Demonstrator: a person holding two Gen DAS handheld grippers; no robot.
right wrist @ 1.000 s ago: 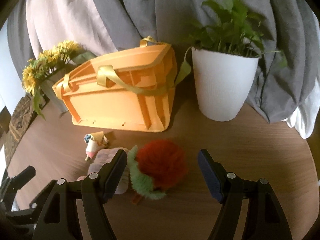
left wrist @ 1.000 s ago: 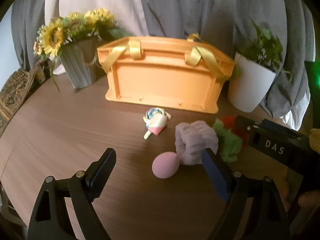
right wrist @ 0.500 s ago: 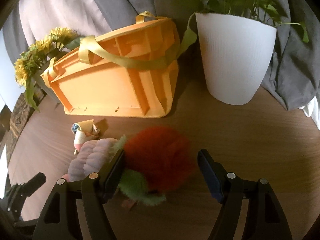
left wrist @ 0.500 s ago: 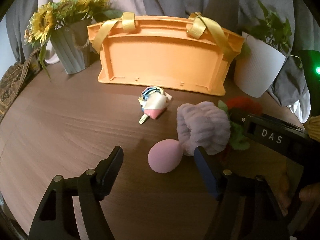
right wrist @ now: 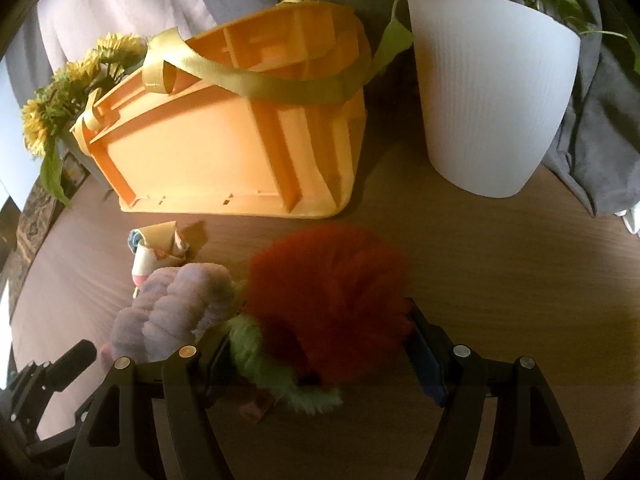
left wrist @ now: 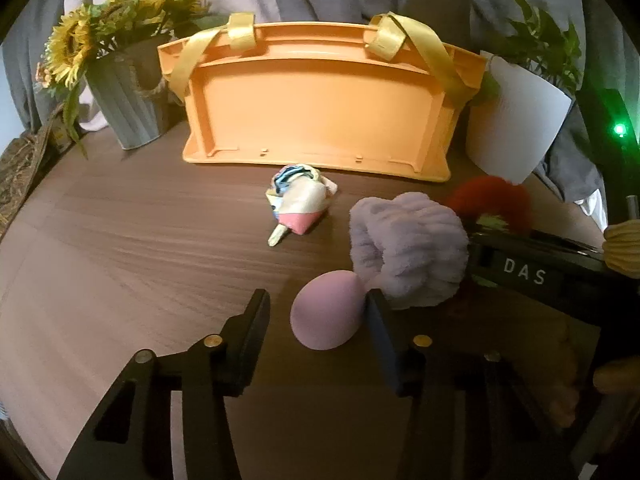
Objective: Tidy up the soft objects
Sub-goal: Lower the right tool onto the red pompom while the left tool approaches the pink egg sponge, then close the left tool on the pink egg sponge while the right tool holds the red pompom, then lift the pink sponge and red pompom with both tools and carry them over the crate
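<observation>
While the left tool (left wrist: 316,320) narrows, jaws closing around the pink sponge (left wrist: 326,312) on the counter (left wrist: 140,240), the right tool (right wrist: 316,344) has dropped lower, wide astride the red pompom (right wrist: 328,300); orange basket (left wrist: 316,100) waits at twelve o'clock, both pickups imminent.

Pink egg sponge (left wrist: 326,314), lilac plush (left wrist: 408,248), red-green pompom (right wrist: 326,312) clustered before orange basket (left wrist: 316,104).

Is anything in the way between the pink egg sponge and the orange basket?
Partly. The ice-cream toy lies on the table between the pink egg sponge and the orange basket, slightly left. The left gripper, jaws closing around the sponge, could lift it over.
</observation>
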